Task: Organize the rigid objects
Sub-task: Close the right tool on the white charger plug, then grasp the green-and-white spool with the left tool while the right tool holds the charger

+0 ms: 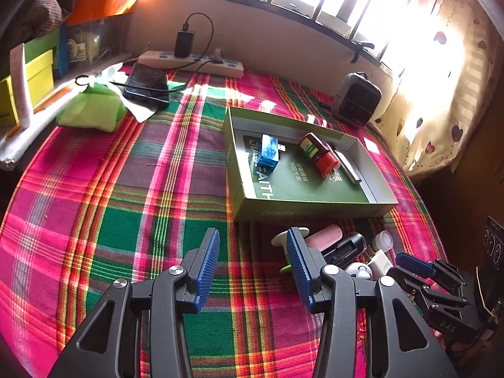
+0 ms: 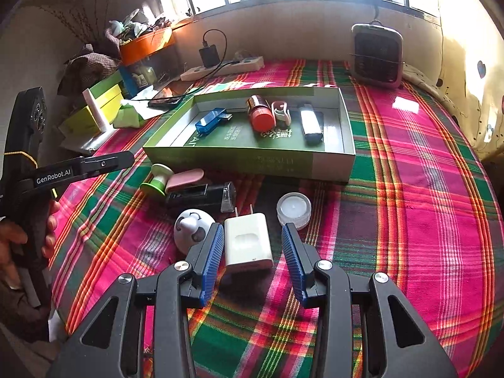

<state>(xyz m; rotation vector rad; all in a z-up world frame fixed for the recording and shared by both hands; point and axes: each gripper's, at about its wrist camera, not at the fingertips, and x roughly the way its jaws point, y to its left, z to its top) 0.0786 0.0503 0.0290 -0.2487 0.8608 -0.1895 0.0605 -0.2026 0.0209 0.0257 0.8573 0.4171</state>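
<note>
sitting right between the open blue fingers of the right gripper is the white plug charger, flat on the cloth, prongs pointing away toward the green box. nothing is squeezed yet. the left gripper is open too, farther off.

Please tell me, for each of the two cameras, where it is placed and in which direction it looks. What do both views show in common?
Left wrist view: sits on the left gripper, looks forward and down over the plaid cloth at the green box; its own jaws stand open, and the right gripper shows at right.
Right wrist view: sits on the right gripper, looks down at the white charger between open jaws; a hand holding the left gripper shows at left.
Shared: box, charger, black stapler, window.
</note>
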